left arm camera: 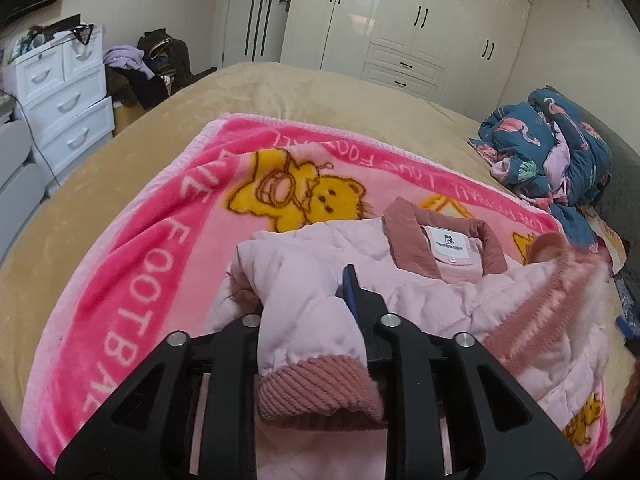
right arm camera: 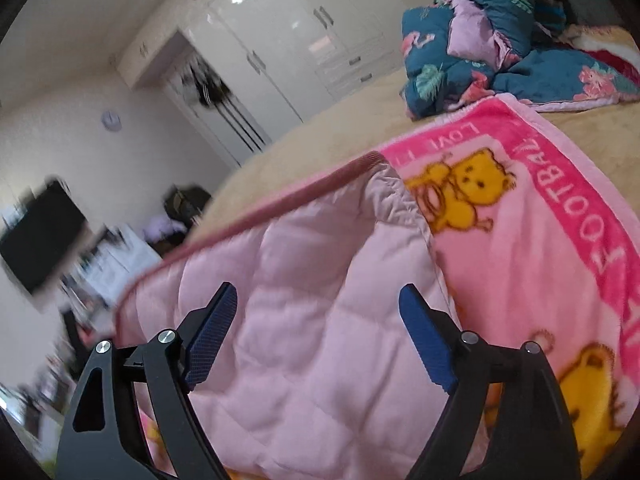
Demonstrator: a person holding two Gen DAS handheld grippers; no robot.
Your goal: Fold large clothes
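A pale pink quilted jacket (left arm camera: 440, 304) with dusty-rose collar and ribbed cuffs lies on a pink bear-print blanket (left arm camera: 160, 240) on the bed. My left gripper (left arm camera: 316, 300) is shut on the jacket's sleeve (left arm camera: 312, 336), the ribbed cuff (left arm camera: 316, 392) bunched between its arms; only one blue pad shows. In the right wrist view my right gripper (right arm camera: 320, 312) is open, its blue pads (right arm camera: 212, 332) apart over the jacket's quilted panel (right arm camera: 304, 320), whose rose-trimmed edge (right arm camera: 280, 208) is raised. The blanket (right arm camera: 540, 240) lies to the right.
A tan bedspread (left arm camera: 100, 168) covers the bed. A crumpled teal flamingo-print quilt (left arm camera: 552, 148) sits at the far right, also in the right wrist view (right arm camera: 480, 48). White drawers (left arm camera: 60, 96) and a clothes pile (left arm camera: 152, 64) stand left. White wardrobes (left arm camera: 420, 20) line the back wall.
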